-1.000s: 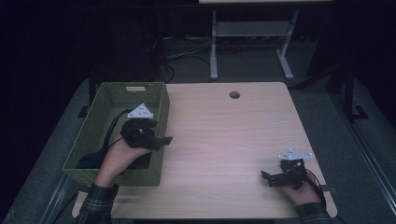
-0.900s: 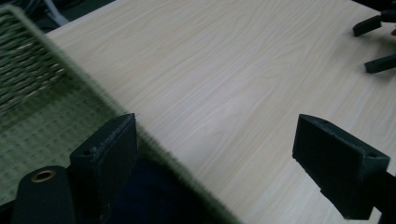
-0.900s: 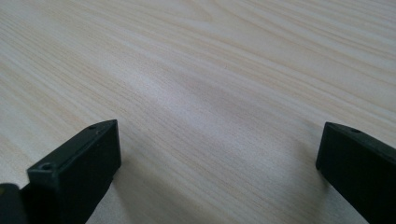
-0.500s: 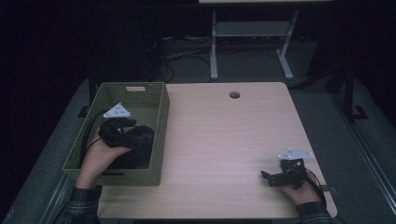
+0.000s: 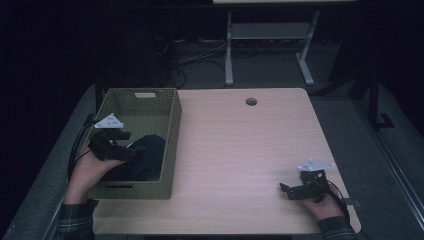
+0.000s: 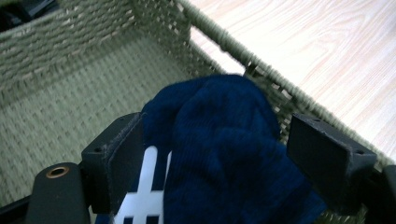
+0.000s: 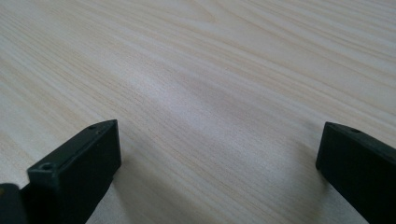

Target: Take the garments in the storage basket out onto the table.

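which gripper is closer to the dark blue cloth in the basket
Left. The left gripper is in the basket with its jaws around the dark blue cloth; the right gripper rests far across the table.

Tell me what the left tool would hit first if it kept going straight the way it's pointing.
Most likely the dark blue cloth, which bulges between the open jaws of the left tool, inside the woven basket. Beyond it stands the basket's side wall, though depth is hard to judge.

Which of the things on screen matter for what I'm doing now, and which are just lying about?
In the job:
- navy cloth, lying in the basket between the left tongs, which have just been closing
- woven basket

Lying about:
- right tongs, open on the table
- cables on the floor behind
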A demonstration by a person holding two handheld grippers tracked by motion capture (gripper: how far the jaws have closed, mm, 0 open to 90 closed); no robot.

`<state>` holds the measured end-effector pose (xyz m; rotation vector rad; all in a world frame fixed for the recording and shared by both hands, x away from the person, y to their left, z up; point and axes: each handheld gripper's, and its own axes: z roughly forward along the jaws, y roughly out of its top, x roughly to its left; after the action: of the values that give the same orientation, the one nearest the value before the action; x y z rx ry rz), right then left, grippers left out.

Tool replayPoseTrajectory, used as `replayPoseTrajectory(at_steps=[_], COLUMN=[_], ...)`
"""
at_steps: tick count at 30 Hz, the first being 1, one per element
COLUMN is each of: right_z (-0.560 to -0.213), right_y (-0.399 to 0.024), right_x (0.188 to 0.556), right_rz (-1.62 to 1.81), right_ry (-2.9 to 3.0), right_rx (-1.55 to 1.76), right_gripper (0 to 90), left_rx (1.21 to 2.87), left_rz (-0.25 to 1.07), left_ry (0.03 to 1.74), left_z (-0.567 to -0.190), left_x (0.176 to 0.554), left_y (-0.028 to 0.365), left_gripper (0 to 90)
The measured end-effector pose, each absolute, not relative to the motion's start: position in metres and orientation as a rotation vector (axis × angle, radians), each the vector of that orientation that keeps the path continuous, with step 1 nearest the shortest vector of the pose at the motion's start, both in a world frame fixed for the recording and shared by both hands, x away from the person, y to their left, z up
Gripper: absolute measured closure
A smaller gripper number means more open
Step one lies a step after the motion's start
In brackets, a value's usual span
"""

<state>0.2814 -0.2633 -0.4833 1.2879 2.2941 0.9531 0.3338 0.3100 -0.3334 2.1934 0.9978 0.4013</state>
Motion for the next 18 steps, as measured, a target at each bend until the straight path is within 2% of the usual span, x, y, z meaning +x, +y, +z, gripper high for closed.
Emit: replayPoseTrajectory(at_steps=[15,18], right_z=[-0.483,-0.483], right_y=[-0.263,-0.263], right_x=[0.281,0.281], right_rz=[0.953,0.953], right_ry=[2.294,2.294], right_rx=[1.288,1.288], right_gripper=[0.0,0.0], left_rx=[2.283,2.302], left_rz=[0.353,0.343], left_ry=[1.031,1.029], left_z=[-0.348,-0.35], left_x=[0.338,0.339], left_y=[0.32,0.321], left_gripper=[22.5,27.0])
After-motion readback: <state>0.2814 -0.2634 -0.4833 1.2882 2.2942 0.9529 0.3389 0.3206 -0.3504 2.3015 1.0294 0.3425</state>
